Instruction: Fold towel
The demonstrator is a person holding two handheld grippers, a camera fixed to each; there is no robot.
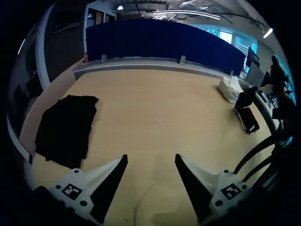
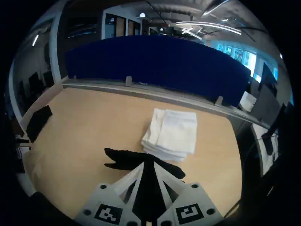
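Right hand-held gripper [image 2: 148,165] is clamped on a black fabric towel [image 2: 120,156] over the light wooden worktop [image 2: 82,124]. Left hand-held gripper [image 1: 150,160] stands open, empty. Step in hand is probably towel pickup; next, spread it flat.

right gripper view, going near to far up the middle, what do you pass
right gripper shut on a black towel -> stack of white towels -> grey rail at the table's back edge -> blue divider
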